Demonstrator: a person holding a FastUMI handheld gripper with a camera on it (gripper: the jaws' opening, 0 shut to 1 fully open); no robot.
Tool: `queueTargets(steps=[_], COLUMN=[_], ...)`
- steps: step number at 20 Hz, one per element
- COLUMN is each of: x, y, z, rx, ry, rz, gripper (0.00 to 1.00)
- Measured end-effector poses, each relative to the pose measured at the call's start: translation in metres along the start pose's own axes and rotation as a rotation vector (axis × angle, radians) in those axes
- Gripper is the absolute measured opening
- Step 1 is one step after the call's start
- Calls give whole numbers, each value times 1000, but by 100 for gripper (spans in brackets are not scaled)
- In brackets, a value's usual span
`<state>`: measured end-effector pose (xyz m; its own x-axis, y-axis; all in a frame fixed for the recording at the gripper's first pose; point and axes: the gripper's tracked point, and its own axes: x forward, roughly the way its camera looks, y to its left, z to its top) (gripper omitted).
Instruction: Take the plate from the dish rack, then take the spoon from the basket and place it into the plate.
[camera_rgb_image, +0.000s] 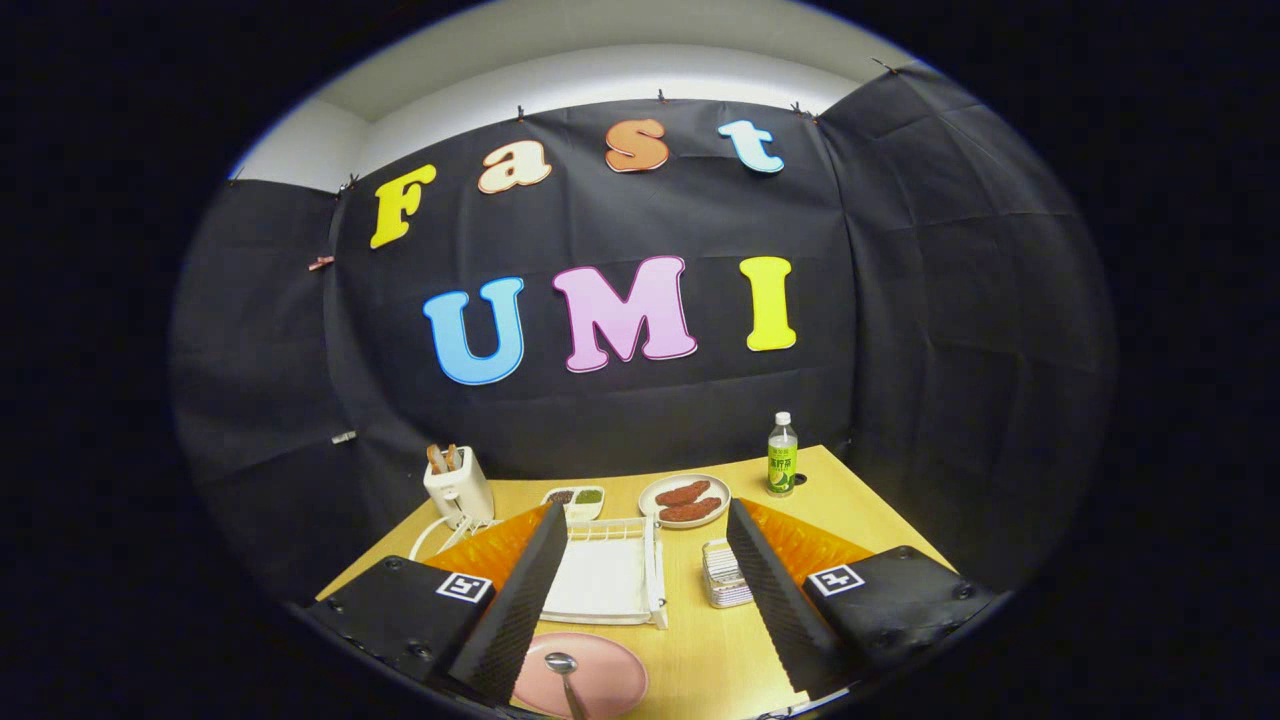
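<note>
A pink plate (585, 675) lies on the wooden table (700, 660), close by my left finger. A metal spoon (565, 675) rests in it, bowl pointing away from me. My gripper (645, 525) is open, its fingers spread wide and raised above the table with nothing between them. Beyond the plate, between the fingers, stands the white dish rack (610, 575) with no plate in it. A small metal wire basket (725, 575) sits just right of the rack, against the inner side of my right finger.
At the back of the table stand a white toaster (458, 487) with bread slices, a small two-part sauce dish (575, 498), a plate of brown sausages (685, 500) and a green drink bottle (782, 457). Black cloth walls close the booth behind and beside.
</note>
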<state>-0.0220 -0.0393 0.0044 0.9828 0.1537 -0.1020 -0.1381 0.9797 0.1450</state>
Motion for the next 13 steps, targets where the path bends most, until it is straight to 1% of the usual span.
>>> queueTargets(steps=[4, 6, 8, 13], x=[13, 20, 24, 29], y=[-7, -21, -23, -8], z=[12, 13, 8, 0], rx=[-38, -91, -119, -92], ry=[-23, -40, -35, -6], rz=[53, 39, 44, 102], gripper=[98, 98, 99, 98])
